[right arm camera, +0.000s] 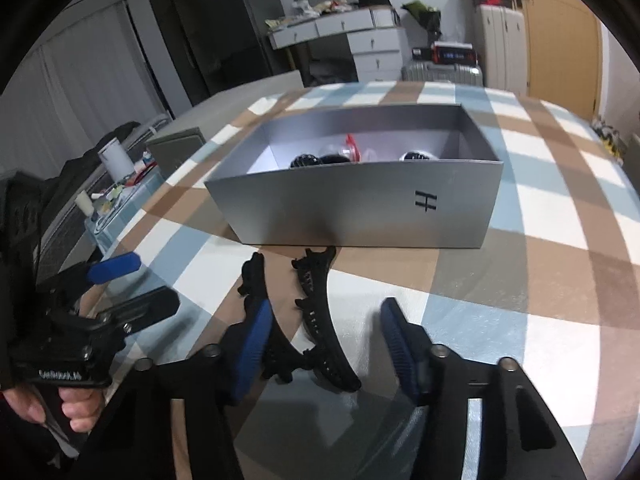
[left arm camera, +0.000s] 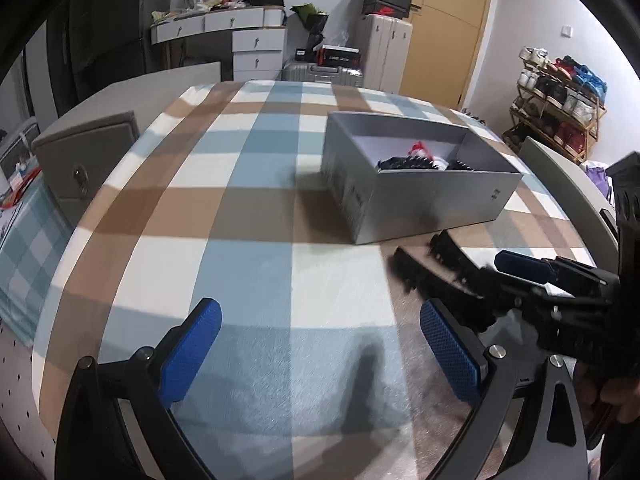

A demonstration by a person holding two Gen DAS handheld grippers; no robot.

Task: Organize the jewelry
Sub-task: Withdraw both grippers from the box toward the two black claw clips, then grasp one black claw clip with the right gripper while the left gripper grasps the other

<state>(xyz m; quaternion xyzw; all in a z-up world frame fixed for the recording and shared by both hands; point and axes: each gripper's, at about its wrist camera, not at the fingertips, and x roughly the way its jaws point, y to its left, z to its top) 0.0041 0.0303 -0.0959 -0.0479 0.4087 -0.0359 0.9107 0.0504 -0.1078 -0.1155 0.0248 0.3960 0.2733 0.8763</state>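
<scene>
clip: a black hair clip (right arm camera: 316,320) lies on the checked cloth (right arm camera: 520,280), low in the middle of the right wrist picture, just before the near wall of the grey box (right arm camera: 360,216).
clip axis: its two curved halves run from the bottom of the frame up toward the box, so the long axis goes almost along the way my right claw looks.
right claw: my right claw (right arm camera: 326,344) is about half wide; the clip is between its fingers. The left pad (right arm camera: 252,348) is at the outer half of the clip and seems to touch it; the right pad (right arm camera: 400,348) stands apart from the inner half. I judge the clip is not yet gripped.
left claw: my left claw (left arm camera: 318,354) is wide and holds nothing; only cloth is between its pads.
nearer hand: the right one. In the left wrist picture the clip (left arm camera: 436,276) lies to the upper right of my left claw, with the right claw over it.
box: open, with some dark pieces and one red piece inside; it stands in the middle of the frame, above the clip.
coming move: I think I close across the short width of the clip, then lift it over the near wall.
</scene>
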